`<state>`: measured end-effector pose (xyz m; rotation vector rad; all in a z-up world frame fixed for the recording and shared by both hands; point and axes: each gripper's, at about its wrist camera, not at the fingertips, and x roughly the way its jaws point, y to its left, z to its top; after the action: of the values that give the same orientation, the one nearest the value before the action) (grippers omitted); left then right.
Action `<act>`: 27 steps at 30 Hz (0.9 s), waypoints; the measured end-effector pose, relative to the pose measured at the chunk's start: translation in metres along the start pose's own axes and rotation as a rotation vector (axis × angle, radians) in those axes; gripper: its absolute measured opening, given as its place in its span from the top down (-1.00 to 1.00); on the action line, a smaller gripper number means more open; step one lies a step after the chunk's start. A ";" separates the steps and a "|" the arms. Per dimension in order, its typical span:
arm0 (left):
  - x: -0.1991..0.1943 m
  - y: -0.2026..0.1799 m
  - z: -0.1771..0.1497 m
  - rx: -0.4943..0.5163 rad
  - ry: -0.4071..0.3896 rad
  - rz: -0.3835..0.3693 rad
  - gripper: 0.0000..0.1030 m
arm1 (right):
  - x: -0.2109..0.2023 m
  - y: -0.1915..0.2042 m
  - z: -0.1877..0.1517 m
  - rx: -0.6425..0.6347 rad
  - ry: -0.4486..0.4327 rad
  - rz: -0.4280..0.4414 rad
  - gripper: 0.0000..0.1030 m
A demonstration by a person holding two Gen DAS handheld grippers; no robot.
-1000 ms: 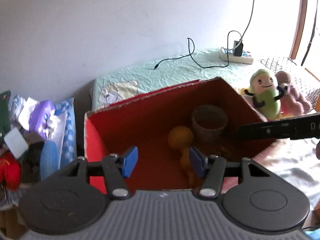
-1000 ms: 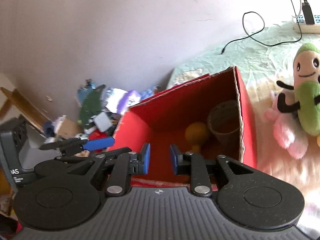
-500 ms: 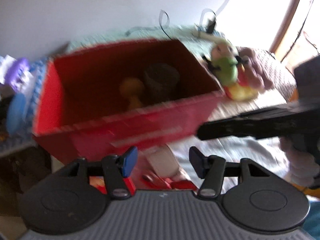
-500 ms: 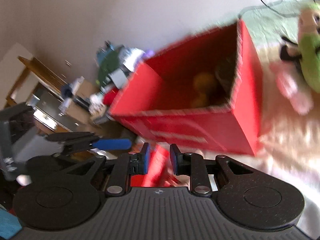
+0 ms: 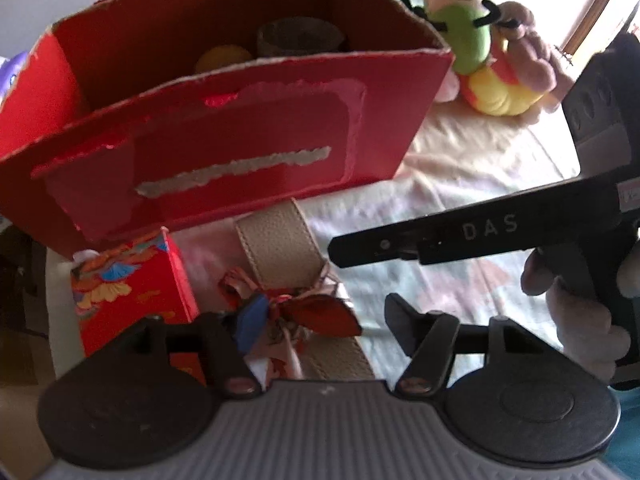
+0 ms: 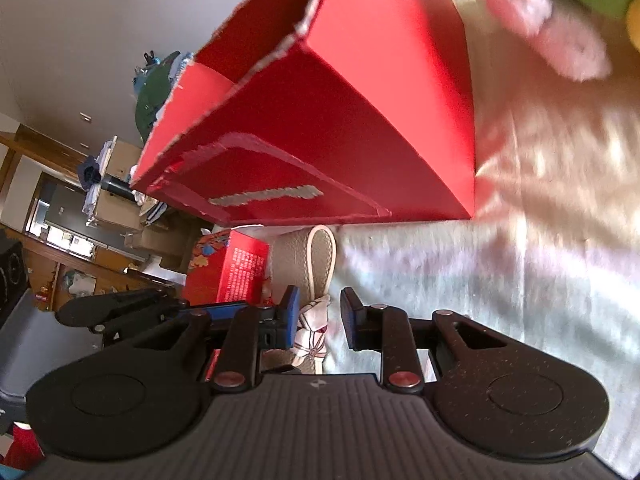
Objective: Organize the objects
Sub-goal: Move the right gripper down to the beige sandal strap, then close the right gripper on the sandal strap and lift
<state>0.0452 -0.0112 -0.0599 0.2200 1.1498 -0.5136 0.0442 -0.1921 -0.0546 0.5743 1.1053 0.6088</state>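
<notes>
A large red cardboard box (image 5: 224,136) stands on the bed, with a yellow toy (image 5: 224,58) and a brown cup (image 5: 300,36) inside. In front of it lie a beige leather strap (image 5: 276,240) tied with a patterned scarf (image 5: 316,312), and a small flowered red box (image 5: 128,292). My left gripper (image 5: 326,322) hangs over the scarf knot; its jaws are opening and not pressing on it. My right gripper (image 6: 320,318) is slightly open over the same scarf (image 6: 312,332) and strap (image 6: 316,260), beside the small red box (image 6: 232,268) and below the large box (image 6: 340,132).
A green and yellow plush toy (image 5: 472,40) sits to the right of the large box, and a pink plush (image 6: 560,40) lies close by. A hand (image 5: 580,312) holds the right gripper's handle. Clutter and wooden furniture (image 6: 80,240) fill the left side beyond the bed.
Both grippers have come down from above the box's opening to the bed in front of it and tilted downward. The strap, scarf and small red box came into view. The left jaws have widened.
</notes>
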 end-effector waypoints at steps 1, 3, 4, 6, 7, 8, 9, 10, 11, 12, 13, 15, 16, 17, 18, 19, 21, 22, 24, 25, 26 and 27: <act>0.003 0.002 0.000 -0.008 0.010 -0.007 -0.30 | 0.003 0.000 0.000 0.002 0.004 -0.002 0.48; 0.007 0.005 -0.001 -0.018 0.023 -0.015 -0.30 | 0.006 -0.001 0.001 0.011 0.012 0.009 0.47; 0.008 0.007 -0.001 -0.019 0.028 -0.016 -0.29 | 0.008 -0.001 0.001 0.016 0.018 0.018 0.47; 0.009 0.010 -0.002 -0.021 0.030 -0.028 -0.28 | 0.011 -0.002 0.000 0.013 0.028 0.018 0.47; 0.010 0.011 -0.002 -0.022 0.031 -0.034 -0.27 | 0.013 0.000 0.000 0.010 0.033 0.017 0.47; 0.011 0.013 -0.002 -0.023 0.032 -0.040 -0.26 | 0.016 0.001 0.000 0.011 0.040 0.022 0.47; 0.013 0.015 -0.002 -0.024 0.036 -0.046 -0.26 | 0.018 0.002 -0.001 0.013 0.043 0.025 0.46; 0.015 0.016 -0.002 -0.026 0.042 -0.051 -0.26 | 0.019 0.003 -0.001 0.014 0.042 0.026 0.44; 0.017 0.018 -0.003 -0.025 0.048 -0.055 -0.26 | 0.021 0.004 -0.001 0.016 0.044 0.030 0.44; 0.018 0.019 -0.003 -0.022 0.053 -0.056 -0.27 | 0.022 0.003 -0.001 0.019 0.045 0.035 0.44; 0.019 0.020 -0.003 -0.018 0.057 -0.057 -0.27 | 0.022 0.004 -0.001 0.023 0.046 0.037 0.44; 0.022 0.022 -0.004 -0.012 0.066 -0.066 -0.27 | 0.024 0.005 -0.002 0.027 0.047 0.036 0.44; 0.023 0.024 -0.004 -0.010 0.069 -0.071 -0.27 | 0.025 0.005 -0.002 0.027 0.048 0.035 0.44; 0.023 0.024 -0.004 -0.003 0.067 -0.073 -0.27 | 0.026 0.006 -0.003 0.022 0.047 0.033 0.44; 0.023 0.024 -0.004 0.006 0.068 -0.075 -0.28 | 0.026 0.008 -0.003 0.017 0.044 0.028 0.44; 0.024 0.023 -0.003 0.016 0.068 -0.075 -0.28 | 0.026 0.009 -0.004 0.015 0.041 0.021 0.46; 0.023 0.022 -0.003 0.038 0.074 -0.076 -0.26 | 0.023 0.007 -0.004 0.026 0.038 0.014 0.49; 0.022 0.022 -0.003 0.048 0.076 -0.079 -0.21 | 0.022 0.006 -0.004 0.038 0.036 0.014 0.50; 0.018 0.021 -0.001 0.071 0.078 -0.093 -0.16 | 0.014 0.005 -0.005 0.049 0.025 0.013 0.52; 0.015 0.021 0.000 0.082 0.076 -0.103 -0.14 | 0.008 0.005 -0.006 0.049 0.015 0.010 0.52; 0.012 0.019 0.002 0.094 0.072 -0.116 -0.13 | 0.002 0.004 -0.008 0.052 0.002 0.005 0.52; 0.009 0.017 0.004 0.111 0.069 -0.132 -0.12 | -0.004 0.004 -0.009 0.059 -0.011 0.001 0.53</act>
<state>0.0596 -0.0007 -0.0682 0.2603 1.2096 -0.6923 0.0339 -0.1909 -0.0524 0.6279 1.1158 0.5750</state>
